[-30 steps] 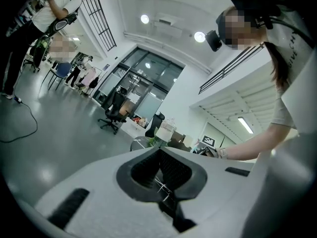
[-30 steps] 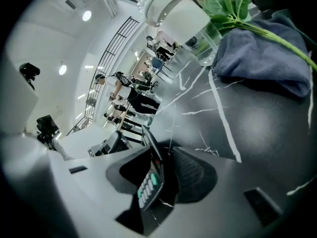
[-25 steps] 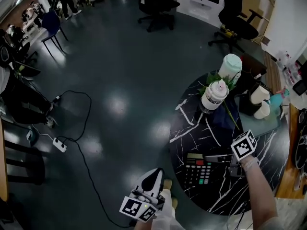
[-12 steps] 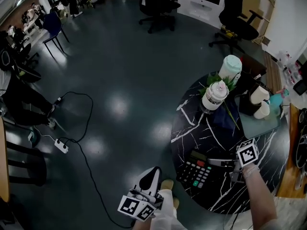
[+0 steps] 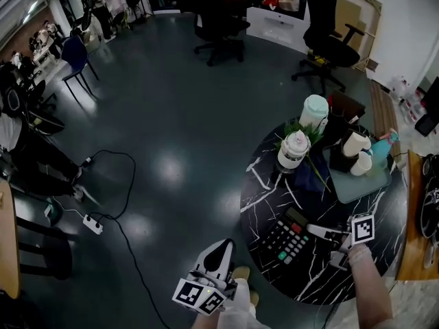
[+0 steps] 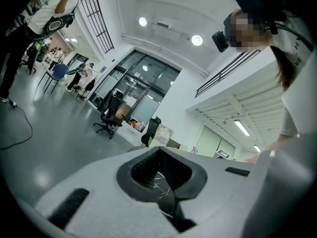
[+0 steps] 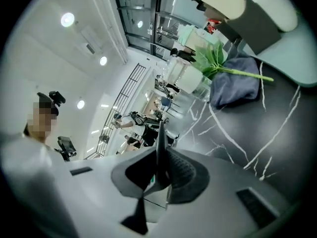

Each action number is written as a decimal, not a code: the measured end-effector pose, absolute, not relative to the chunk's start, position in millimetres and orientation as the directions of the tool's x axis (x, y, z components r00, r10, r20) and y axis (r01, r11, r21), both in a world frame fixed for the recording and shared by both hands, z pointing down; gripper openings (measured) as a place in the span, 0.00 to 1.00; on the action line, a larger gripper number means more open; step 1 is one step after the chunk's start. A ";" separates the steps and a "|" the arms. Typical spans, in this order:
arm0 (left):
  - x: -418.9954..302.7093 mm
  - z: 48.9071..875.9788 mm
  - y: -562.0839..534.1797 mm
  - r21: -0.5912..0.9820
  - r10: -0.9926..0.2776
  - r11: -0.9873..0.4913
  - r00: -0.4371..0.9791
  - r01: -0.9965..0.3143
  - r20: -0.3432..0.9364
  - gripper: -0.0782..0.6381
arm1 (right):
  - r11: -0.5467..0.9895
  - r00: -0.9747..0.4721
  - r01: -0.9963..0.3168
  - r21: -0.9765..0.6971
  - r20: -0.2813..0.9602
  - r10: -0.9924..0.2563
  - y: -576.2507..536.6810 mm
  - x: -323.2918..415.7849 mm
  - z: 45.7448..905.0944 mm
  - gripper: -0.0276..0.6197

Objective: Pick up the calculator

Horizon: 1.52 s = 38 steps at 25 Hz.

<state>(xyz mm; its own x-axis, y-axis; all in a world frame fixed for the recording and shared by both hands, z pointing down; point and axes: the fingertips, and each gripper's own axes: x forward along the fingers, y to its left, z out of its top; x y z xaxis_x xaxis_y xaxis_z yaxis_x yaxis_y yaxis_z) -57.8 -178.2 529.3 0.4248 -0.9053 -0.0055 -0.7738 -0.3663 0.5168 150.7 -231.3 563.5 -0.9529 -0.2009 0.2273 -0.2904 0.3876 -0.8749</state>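
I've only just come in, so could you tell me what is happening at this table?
A person works a gripper in each hand. The right gripper has just closed its jaws on the edge of the calculator at the black table. The left gripper hangs shut and empty beside the table, over the floor.
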 end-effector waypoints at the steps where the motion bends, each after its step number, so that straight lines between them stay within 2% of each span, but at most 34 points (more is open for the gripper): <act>1: -54.8 521.3 -178.9 0.513 -0.902 -0.377 0.431 -0.771 -0.014 0.12 | 0.390 -0.953 -0.286 -0.875 0.215 -0.215 -230.4 152.0 554.9 0.12; 17: -26.8 414.1 -178.2 0.461 -0.845 -0.512 0.520 -0.725 -0.122 0.12 | 0.391 -0.890 -0.132 -0.911 -0.065 -0.452 -203.3 166.7 451.7 0.12; 23: -21.3 381.8 -182.5 0.435 -0.840 -0.533 0.516 -0.726 -0.167 0.12 | 0.404 -0.871 -0.124 -0.906 -0.095 -0.481 -197.9 172.3 426.8 0.12; 38: 3.8 361.7 -186.8 0.400 -0.806 -0.586 0.555 -0.705 -0.203 0.12 | 0.426 -0.843 -0.095 -0.900 -0.155 -0.515 -199.5 184.7 404.3 0.12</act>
<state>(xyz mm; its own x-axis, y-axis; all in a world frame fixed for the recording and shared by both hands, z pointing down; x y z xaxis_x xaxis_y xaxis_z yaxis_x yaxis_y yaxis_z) 3.8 -186.8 361.7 0.5553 -0.8064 -0.2034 -0.7049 -0.5861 0.3995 184.7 -199.5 404.3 -0.8427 -0.5155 -0.1552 -0.0950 0.4262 -0.8996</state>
